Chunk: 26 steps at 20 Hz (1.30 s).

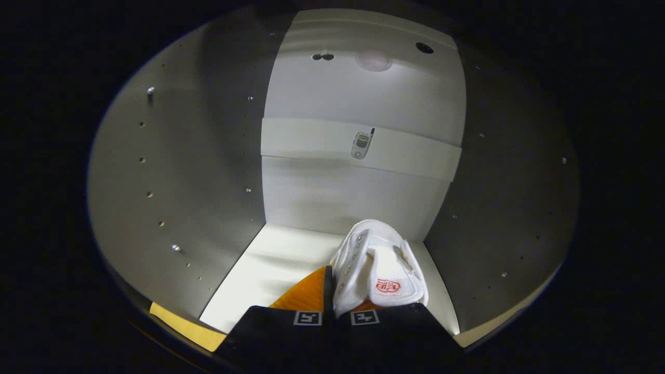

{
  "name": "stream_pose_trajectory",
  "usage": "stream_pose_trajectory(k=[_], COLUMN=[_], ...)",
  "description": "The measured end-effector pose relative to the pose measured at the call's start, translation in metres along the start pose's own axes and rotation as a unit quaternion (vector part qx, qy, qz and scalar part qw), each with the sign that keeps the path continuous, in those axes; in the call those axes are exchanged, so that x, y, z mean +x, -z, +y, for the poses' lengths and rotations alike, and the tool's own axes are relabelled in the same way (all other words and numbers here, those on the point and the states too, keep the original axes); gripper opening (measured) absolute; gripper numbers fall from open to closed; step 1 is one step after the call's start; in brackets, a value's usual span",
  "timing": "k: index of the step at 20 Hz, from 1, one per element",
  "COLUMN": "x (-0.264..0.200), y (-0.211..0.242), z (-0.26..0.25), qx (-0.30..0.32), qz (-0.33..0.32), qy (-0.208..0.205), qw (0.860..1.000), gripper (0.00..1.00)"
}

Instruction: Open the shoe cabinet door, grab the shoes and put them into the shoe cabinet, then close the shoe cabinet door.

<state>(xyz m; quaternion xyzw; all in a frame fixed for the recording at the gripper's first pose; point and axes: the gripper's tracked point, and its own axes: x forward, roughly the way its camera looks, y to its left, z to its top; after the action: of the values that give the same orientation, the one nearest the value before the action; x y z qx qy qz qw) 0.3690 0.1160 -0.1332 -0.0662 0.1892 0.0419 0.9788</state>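
I am looking into the open shoe cabinet (182, 171), with its white back panel and side walls full of small peg holes. A white canvas shoe (376, 267) with a red logo on its tongue points toward the back wall, over the cabinet's white bottom shelf (275, 265). My gripper (345, 291) is shut on the shoe's side wall at the opening, one finger outside on the left, the other inside the shoe. I cannot tell whether the sole touches the shelf.
A white cross rail (311, 143) with a small grey fitting (361, 145) runs across the back panel. A round light (373, 60) and a dark hole (424, 48) sit near the top. The shelf lies bare left of the shoe.
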Motion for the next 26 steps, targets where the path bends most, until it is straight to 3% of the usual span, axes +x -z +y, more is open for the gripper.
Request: stream_pose_trajectory(k=[7, 13, 15, 21, 26], x=[0.057, 0.063, 0.058, 0.018, -0.043], y=[0.022, 0.042, 0.043, 0.036, 0.017], z=[0.005, 0.011, 0.016, 0.029, 0.011], qx=[-0.028, -0.021, 0.004, 0.057, 0.079], qz=[0.038, 0.075, 0.08, 0.079, 0.018], qy=[0.018, 0.018, 0.002, -0.04, -0.026], qw=[0.999, 0.997, 0.997, 0.994, 0.996], gripper=[0.05, 0.1, 0.21, 0.85, 0.99])
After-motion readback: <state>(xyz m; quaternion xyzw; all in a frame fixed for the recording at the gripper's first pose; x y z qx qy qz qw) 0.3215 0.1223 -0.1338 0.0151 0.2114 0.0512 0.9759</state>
